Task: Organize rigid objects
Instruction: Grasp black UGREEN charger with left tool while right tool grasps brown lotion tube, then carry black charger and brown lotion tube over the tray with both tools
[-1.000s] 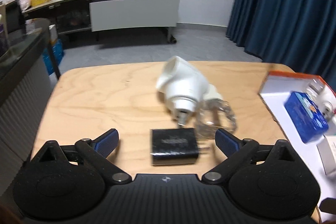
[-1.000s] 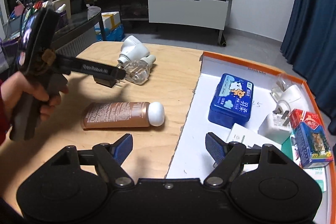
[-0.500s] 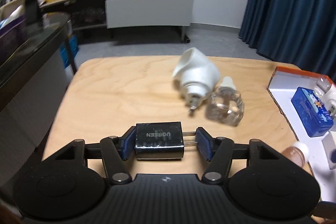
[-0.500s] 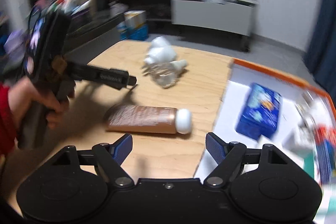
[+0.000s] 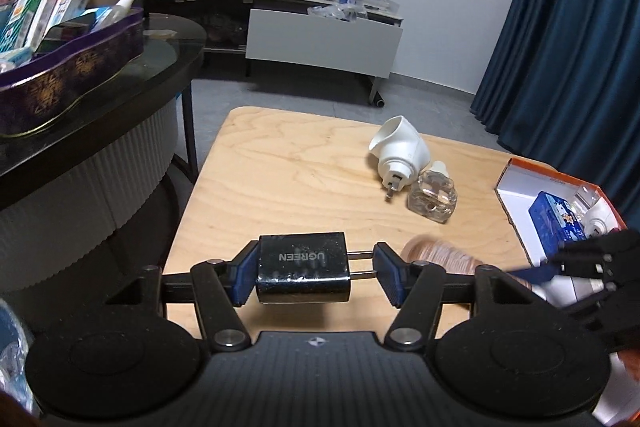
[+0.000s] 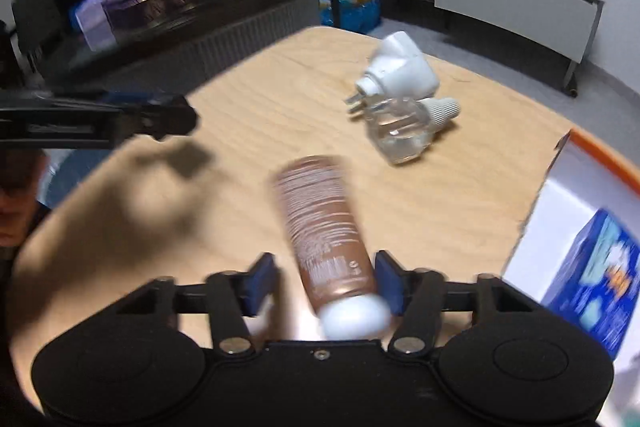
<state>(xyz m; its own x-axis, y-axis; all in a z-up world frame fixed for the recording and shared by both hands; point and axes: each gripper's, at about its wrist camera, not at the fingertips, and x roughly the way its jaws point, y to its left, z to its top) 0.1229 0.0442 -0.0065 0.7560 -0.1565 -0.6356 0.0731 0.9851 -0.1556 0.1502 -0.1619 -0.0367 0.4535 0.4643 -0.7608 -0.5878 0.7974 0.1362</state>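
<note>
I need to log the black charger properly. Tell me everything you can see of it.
The black charger is a glossy, boxy plastic block with UGREEN printed in grey, upside down in the left wrist view. Two metal prongs stick out sideways. The left gripper clamps it, one blue pad on its flat end, the other on the prong tips. It hangs level above the wooden table, touching nothing else.

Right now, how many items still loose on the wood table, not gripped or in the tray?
2: white plug-in unit far side of the table, clear glass bottle touching it. Others may be hidden behind the hand-held grippers.
</note>
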